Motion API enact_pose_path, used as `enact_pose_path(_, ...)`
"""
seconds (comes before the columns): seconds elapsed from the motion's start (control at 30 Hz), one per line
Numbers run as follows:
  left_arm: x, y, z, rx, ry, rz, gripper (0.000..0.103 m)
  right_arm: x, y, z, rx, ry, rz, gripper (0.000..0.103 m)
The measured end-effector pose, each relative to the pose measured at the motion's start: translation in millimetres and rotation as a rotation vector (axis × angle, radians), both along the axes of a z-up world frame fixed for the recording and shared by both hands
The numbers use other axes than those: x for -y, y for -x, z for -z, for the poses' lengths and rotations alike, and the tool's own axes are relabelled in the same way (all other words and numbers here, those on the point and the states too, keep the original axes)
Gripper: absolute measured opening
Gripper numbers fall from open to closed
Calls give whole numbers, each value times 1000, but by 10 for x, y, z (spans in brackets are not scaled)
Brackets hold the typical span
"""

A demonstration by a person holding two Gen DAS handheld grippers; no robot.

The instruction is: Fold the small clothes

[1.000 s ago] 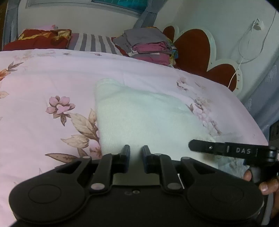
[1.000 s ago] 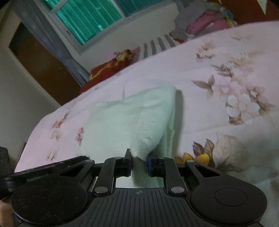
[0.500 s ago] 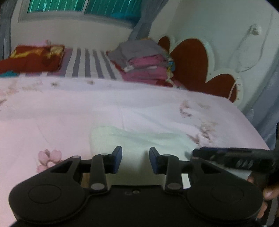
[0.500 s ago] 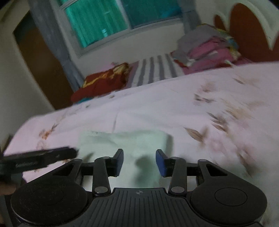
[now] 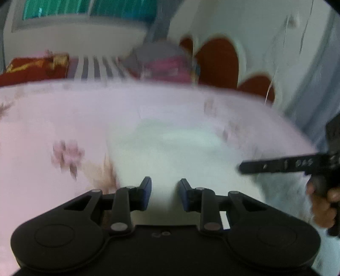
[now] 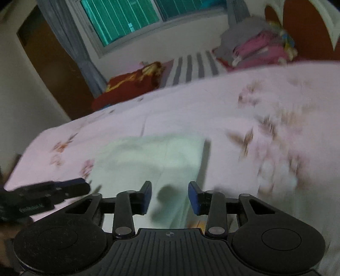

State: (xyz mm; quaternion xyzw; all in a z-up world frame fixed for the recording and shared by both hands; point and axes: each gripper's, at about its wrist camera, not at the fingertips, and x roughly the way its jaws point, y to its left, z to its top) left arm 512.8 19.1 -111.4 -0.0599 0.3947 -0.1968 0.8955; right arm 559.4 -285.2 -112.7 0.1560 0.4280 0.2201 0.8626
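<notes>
A pale green fleece cloth (image 5: 170,152) lies folded flat on the pink floral bedspread (image 5: 53,118); it also shows in the right wrist view (image 6: 153,157). My left gripper (image 5: 165,192) is open and empty just above the cloth's near edge. My right gripper (image 6: 170,196) is open and empty above the cloth's near right part. The right gripper also shows in the left wrist view (image 5: 282,164), at the cloth's right side. The left gripper shows in the right wrist view (image 6: 48,191), at the cloth's left side. Both views are motion-blurred.
A stack of folded pink and grey clothes (image 5: 163,61) sits at the bed's head by the red headboard (image 5: 216,61). A striped pillow (image 6: 193,68) and a red cushion (image 6: 131,82) lie beside it. A window (image 6: 127,17) is behind.
The right gripper let go of the cloth's corner and opened; the cloth now lies flat. The left gripper also opened. Both grippers pulled back and are still moving.
</notes>
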Motion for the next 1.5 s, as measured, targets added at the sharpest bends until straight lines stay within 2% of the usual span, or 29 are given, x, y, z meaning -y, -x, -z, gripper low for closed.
enact_pose_path(0.03,57,10,25,4,-25,5,27,-46,18,23,-20,1,-19,38)
enact_pose_path(0.1,118,-12,-14,-6,-50,0,27,-227,62,187,-56,119,-56,38)
enact_pose_path(0.2,79,99,-95,-9,-18,3,27,-245,97,190,-88,105,-17,38)
enact_pose_path(0.3,57,334,-78,-25,-13,13,27,-214,293,26,-53,96,-23,38)
enact_pose_path(0.37,43,509,-4,-51,-16,17,27,-183,449,73,-97,87,-40,38)
enact_pose_path(0.5,32,869,98,-46,-50,9,28,-223,882,220,-113,175,-92,33)
enact_pose_path(0.67,-3,1021,72,-50,-70,17,29,-200,1125,209,-87,191,-75,33)
enact_pose_path(0.73,-41,929,-25,-56,-58,15,31,-174,1089,177,-97,181,-63,33)
enact_pose_path(0.77,-57,872,-95,-26,-58,4,37,-132,1059,107,-81,170,-28,33)
enact_pose_path(0.8,-66,800,-169,16,-53,-12,43,-98,1013,22,-44,152,6,33)
enact_pose_path(0.9,-35,475,-266,64,-20,-49,46,-147,822,-260,79,114,45,33)
enact_pose_path(1.0,39,178,-189,26,-19,-86,50,-367,550,-285,142,127,19,33)
enact_pose_path(1.07,67,59,-37,-17,-20,-90,58,-503,376,-160,143,162,-3,33)
enact_pose_path(1.1,79,49,20,-13,-33,-89,72,-542,330,-91,151,199,-18,33)
enact_pose_path(1.13,101,41,68,-33,-68,-98,80,-583,267,29,130,280,-27,33)
enact_pose_path(1.17,93,14,132,-77,-77,-99,83,-560,215,162,89,316,-31,33)
enact_pose_path(1.23,20,53,172,-85,-27,-113,83,-380,201,244,61,221,-13,33)
enact_pose_path(1.4,10,137,194,-67,-44,-118,84,-297,232,239,61,202,-28,33)
enact_pose_path(1.43,10,135,193,-69,-47,-119,85,-259,218,256,47,177,-18,37)
enact_pose_path(1.47,18,122,190,-72,-50,-121,86,-239,208,273,34,168,-3,50)
enact_pose_path(1.5,26,117,182,-73,-57,-122,88,-221,182,287,24,168,14,57)
